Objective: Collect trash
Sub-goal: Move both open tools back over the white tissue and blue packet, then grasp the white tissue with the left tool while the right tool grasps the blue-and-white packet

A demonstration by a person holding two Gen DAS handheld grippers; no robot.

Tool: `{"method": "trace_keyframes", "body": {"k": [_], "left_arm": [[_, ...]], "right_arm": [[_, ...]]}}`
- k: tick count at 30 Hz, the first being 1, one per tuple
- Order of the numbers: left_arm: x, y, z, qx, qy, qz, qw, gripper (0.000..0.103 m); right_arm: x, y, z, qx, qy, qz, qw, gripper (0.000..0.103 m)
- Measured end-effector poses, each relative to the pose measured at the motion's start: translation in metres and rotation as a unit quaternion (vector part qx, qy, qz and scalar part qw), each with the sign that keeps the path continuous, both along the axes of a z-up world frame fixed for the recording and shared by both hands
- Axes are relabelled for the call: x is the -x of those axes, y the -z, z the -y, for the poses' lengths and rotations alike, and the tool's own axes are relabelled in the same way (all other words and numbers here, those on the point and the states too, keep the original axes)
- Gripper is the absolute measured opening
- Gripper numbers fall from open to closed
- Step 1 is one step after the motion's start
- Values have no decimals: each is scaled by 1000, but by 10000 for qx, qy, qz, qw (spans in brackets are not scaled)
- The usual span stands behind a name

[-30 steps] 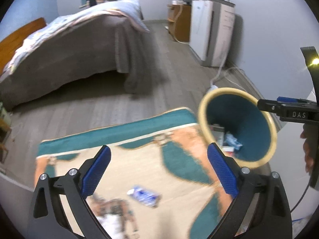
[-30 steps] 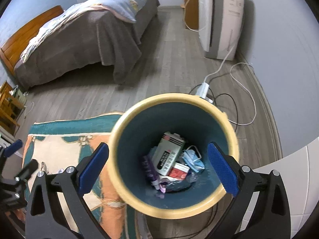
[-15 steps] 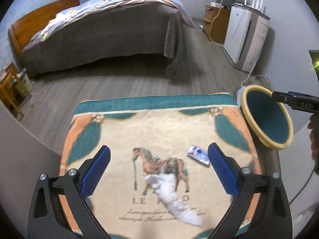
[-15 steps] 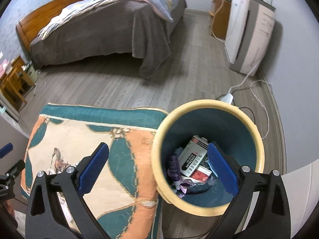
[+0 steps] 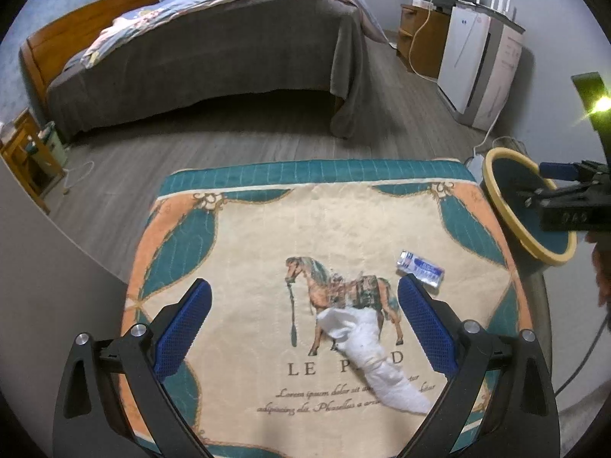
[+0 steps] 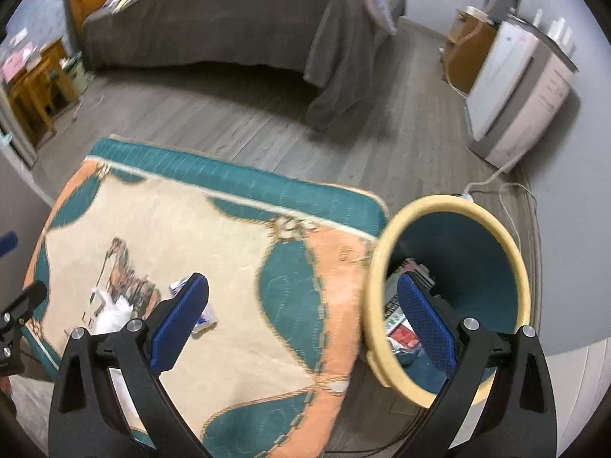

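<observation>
Teal bin point(image 6: 492, 263), seemingly packaging point(image 6: 399, 320) inside

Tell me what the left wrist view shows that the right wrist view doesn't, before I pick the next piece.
Only the left wrist view shows the rug's lettering, the whole horse picture and the full length of the white tissue. Only the right wrist view looks into the trash bin, where trash already lies at the bottom. Both show the rug, the tissue, the small blue-and-white wrapper, the bin beside the rug, and the bed. Both the left claw and the right claw are open and empty.
</observation>
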State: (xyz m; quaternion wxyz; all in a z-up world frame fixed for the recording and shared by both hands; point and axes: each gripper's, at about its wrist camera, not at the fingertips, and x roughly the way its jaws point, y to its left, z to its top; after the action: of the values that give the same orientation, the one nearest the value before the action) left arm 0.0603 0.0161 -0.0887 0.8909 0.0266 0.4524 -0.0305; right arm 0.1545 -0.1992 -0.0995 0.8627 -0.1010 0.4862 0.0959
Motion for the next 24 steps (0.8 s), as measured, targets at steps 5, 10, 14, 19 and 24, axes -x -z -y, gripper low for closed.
{"method": "trace_keyframes", "body": {"k": [5,10,14,19,24], "left_arm": [[0,2,-7,73,-4,-17,10000,97],[0,7,-10,-35,55,-25,10000,97],[1,21,-13,28,72,-202,9998,97],[3,50,0,-132,343,-547,9978,97],[5,70,19,-80,716,-783,9943,97]], "right_arm": [[1,11,-21,101,-212,-124,9996,97],[-5,24,-29,-101,-148,-342,9993,97],[-9,33,-32,-171,-49,-489,9986,97],[-12,41,-30,-118,44,-597,9981,97],[-13,43,-26,-142,60,-650,9978,97]]}}
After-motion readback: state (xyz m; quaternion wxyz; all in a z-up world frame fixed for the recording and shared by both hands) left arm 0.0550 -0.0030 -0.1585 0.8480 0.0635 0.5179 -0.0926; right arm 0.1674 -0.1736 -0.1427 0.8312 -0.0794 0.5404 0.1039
